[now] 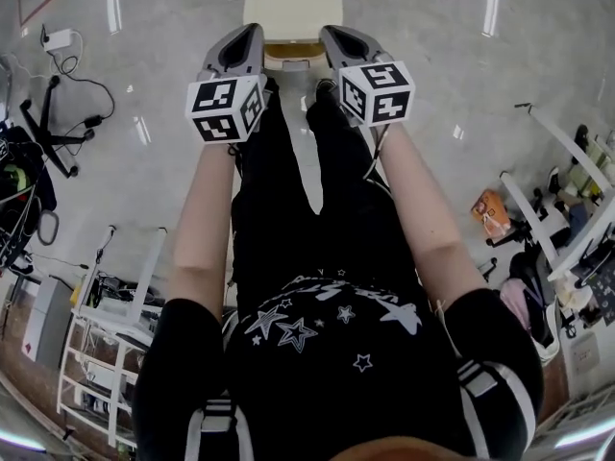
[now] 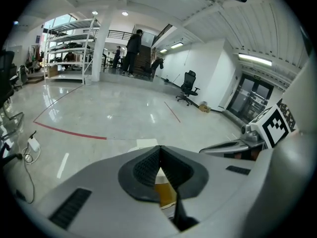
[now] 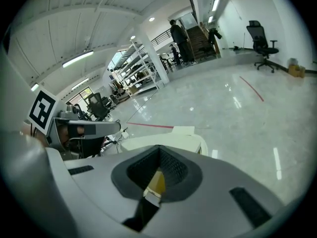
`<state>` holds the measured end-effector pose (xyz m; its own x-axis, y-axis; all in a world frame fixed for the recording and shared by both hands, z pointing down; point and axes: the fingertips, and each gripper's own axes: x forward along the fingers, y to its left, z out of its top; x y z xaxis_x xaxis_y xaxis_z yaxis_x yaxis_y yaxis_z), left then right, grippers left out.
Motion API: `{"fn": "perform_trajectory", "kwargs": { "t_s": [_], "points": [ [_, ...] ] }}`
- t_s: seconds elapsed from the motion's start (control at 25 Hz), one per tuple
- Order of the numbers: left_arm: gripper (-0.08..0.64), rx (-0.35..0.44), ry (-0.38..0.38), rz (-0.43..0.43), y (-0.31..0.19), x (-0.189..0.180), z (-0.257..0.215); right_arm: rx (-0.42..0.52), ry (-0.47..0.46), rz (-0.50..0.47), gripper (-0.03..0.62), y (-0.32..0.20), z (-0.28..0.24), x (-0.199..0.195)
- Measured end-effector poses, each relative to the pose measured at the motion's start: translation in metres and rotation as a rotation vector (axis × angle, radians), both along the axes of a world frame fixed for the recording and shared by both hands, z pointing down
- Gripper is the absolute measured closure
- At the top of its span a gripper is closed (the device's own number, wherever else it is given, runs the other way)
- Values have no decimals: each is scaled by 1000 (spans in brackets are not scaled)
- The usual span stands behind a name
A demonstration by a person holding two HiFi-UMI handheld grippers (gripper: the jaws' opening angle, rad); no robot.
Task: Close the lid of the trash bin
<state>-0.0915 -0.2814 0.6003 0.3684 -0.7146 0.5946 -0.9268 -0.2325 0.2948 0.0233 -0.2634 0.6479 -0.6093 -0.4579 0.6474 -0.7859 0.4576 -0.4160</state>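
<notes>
While ribbed jaws meet, left gripper (image 1: 248, 36), right gripper (image 1: 336, 36), rounded cream bin (image 1: 292, 3)

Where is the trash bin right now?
Head view, top centre: the trash bin stands on the floor just beyond the tips of the left gripper and right gripper, between them.

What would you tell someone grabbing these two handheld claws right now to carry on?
Left claw: shut, empty.
Right claw: shut, empty, side by side with the left.
Cream trash bin: on the floor, at both claw tips.
Done: both claws are at the bin.
Left: these views don't settle whether the lid is fully down; check, and press it shut if not.
</notes>
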Motion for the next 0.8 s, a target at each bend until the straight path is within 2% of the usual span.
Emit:
{"fn": "perform_trajectory", "kwargs": {
  "t_s": [0.24,0.52,0.8],
  "points": [
    [549,-70,-55,-27,18,-11,37,-39,19,-45,588,17,28,-3],
    [549,-178,-81,23,37,-9,82,-86,33,-46,588,30,53,-5],
    [549,-239,-85,87,49,-6,113,-127,94,-39,588,35,76,2]
  ]
}}
